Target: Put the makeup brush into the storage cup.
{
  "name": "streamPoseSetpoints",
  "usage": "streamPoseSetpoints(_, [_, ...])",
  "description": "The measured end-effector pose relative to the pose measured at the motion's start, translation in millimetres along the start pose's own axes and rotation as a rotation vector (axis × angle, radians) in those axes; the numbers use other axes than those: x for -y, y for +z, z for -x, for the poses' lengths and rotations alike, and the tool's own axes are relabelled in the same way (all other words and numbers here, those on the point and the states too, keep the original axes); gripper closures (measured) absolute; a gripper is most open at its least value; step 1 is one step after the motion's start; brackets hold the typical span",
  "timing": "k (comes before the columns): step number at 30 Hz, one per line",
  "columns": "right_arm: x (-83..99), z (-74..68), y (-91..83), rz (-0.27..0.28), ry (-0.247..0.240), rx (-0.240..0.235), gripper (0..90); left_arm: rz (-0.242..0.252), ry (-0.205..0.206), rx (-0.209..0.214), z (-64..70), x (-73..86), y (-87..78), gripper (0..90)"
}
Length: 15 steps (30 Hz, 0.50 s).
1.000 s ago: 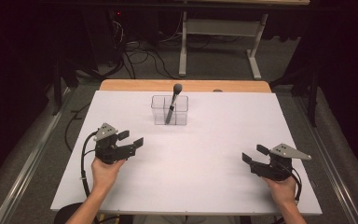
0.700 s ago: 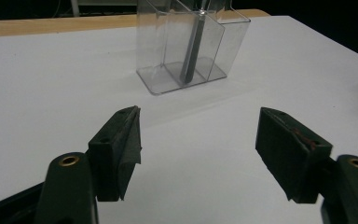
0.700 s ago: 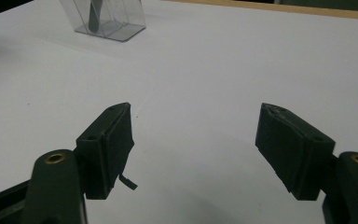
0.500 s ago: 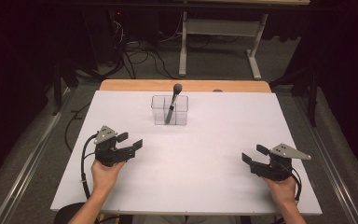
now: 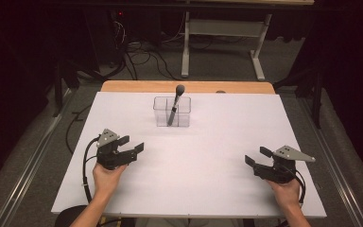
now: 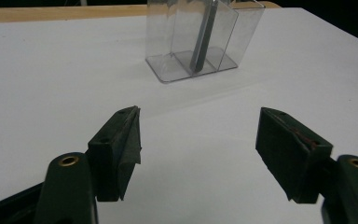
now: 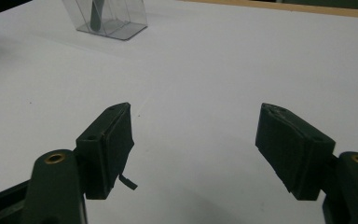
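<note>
A clear plastic box (image 5: 172,111) with inner dividers stands at the far middle of the white table (image 5: 203,142). A grey utensil with a dark round head (image 5: 175,102) leans inside it, its head above the rim. In the left gripper view the clear box (image 6: 200,42) lies ahead with the utensil's handle (image 6: 203,39) in it. My left gripper (image 5: 131,146) is open at the near left, nothing between its jaws. At the near right, my right gripper (image 5: 256,157) is open and holds nothing. The box (image 7: 107,17) shows far off in the right gripper view.
A wooden strip (image 5: 189,86) runs along the table's far edge. Beyond it stand a metal table frame (image 5: 222,42) and cables (image 5: 142,52) on the floor. Bare white surface lies between the two grippers and the box.
The left gripper has shifted slightly toward the near edge. The right gripper, the box and the utensil have not moved.
</note>
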State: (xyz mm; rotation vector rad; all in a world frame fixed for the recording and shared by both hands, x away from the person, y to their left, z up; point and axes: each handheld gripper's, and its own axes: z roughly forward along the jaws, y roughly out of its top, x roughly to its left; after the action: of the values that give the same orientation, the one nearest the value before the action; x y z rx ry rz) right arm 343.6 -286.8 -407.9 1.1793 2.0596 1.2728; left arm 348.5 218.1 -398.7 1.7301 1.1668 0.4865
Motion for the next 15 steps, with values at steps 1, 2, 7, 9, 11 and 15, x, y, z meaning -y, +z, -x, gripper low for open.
streamPoseSetpoints(1, [-0.1, 0.0, 0.1, 0.001, 0.002, 0.001, 29.1, -0.002, 0.001, -0.001, 0.2, 0.3, 0.6, 31.1])
streamPoseSetpoints(2, [0.0, -0.3, 0.0, -0.003, 0.006, 0.001, 29.1, -0.004, -0.001, -0.002, 0.6, 0.8, 1.3, 31.0])
streamPoseSetpoints(7, [-0.1, -0.7, 0.0, -0.003, 0.001, -0.001, 29.1, -0.010, -0.009, -0.005, 0.4, 2.8, 2.8, 30.5])
streamPoseSetpoints(9, [-0.1, 0.2, -0.1, 0.001, 0.001, 0.000, 29.0, -0.010, -0.015, -0.007, -0.5, 3.5, 3.6, 30.2])
streamPoseSetpoints(11, [-0.2, 0.5, 0.0, 0.002, 0.001, -0.002, 29.0, -0.015, -0.019, -0.008, -1.2, 4.6, 4.6, 29.8])
streamPoseSetpoints(15, [0.0, -0.4, 0.7, -0.006, 0.000, -0.005, 29.0, -0.013, -0.020, -0.023, -1.0, 5.6, 4.3, 29.8])
